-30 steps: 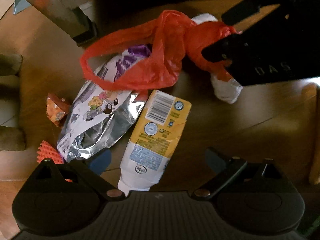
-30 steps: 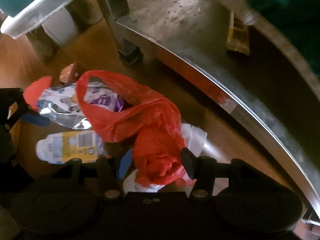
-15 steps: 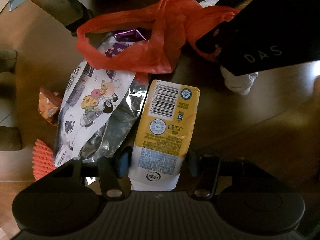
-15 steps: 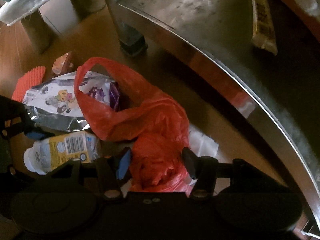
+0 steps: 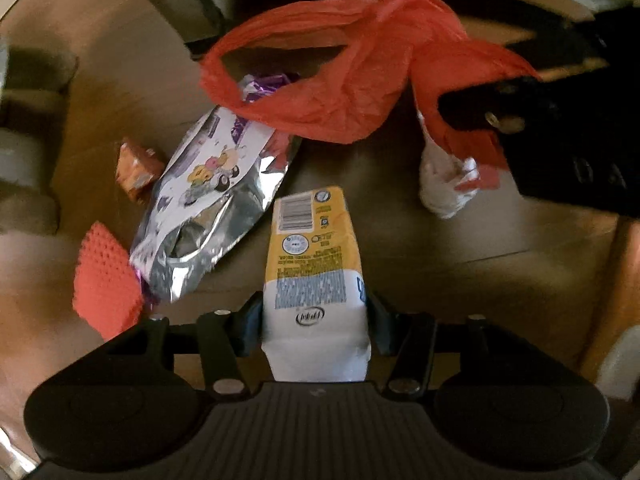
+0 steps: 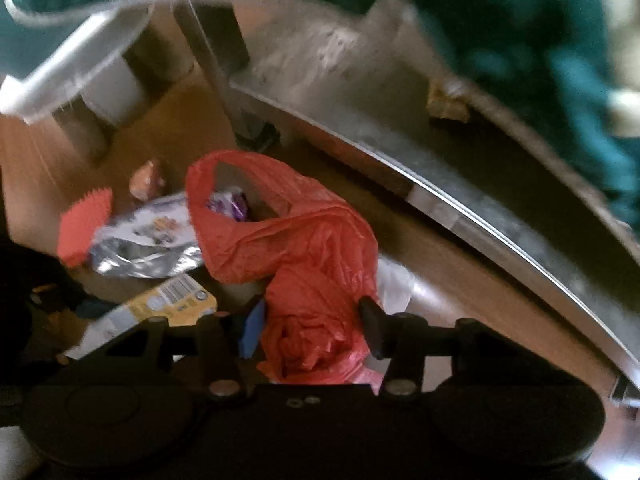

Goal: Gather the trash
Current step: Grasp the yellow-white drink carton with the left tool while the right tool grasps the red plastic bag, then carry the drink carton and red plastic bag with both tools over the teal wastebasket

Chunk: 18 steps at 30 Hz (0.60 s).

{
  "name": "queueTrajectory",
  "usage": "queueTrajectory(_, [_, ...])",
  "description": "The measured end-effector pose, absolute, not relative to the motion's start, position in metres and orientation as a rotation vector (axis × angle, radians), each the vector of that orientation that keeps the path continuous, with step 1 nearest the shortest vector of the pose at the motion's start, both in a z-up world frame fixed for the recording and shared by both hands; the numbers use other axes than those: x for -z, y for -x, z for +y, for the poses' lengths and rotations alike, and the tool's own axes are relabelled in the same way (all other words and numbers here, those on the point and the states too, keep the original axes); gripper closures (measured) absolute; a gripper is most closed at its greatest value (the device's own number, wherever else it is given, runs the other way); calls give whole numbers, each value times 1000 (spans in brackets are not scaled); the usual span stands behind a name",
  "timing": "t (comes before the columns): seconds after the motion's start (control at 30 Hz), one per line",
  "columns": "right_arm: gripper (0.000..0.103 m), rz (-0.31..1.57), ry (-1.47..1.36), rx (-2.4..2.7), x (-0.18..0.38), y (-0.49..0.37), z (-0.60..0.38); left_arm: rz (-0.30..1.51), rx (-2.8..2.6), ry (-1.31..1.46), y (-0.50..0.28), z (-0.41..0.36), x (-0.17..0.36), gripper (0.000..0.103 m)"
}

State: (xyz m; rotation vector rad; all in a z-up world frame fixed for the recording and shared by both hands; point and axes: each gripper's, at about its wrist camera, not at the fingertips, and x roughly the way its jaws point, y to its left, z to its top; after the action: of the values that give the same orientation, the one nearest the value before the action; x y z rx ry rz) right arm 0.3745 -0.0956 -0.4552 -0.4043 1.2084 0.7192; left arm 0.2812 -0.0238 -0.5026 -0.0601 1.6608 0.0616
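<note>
Fingers of the left gripper (image 5: 316, 322) have just closed onto the white end of a yellow-and-white carton (image 5: 312, 268), pointing toward 12 o'clock; a second ago they stood wide beside it on the floor (image 5: 460, 240). At 10 o'clock lies a silver snack bag (image 5: 208, 208). Right gripper (image 6: 312, 328) fingers, closing slightly, pinch a bunched red plastic bag (image 6: 288, 248), now raised, a purple wrapper (image 6: 228, 206) in its mouth.

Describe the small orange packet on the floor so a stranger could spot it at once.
Start on the wooden floor at the big silver foil bag with the cartoon print. The small orange packet lies just beyond its far edge. Unlike the flat, ridged red-orange piece nearby, it is crumpled and printed.
</note>
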Motion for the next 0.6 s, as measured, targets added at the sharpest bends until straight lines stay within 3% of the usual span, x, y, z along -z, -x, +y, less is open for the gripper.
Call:
queueTrajectory(0.23, [56, 1230, 287, -614, 400, -358, -117, 1604, -108, 159, -271, -16, 447, 50])
queueTrajectory(0.6, [56, 1166, 204, -579, 289, -305, -136, 1396, -154, 252, -246, 7, 316, 50])
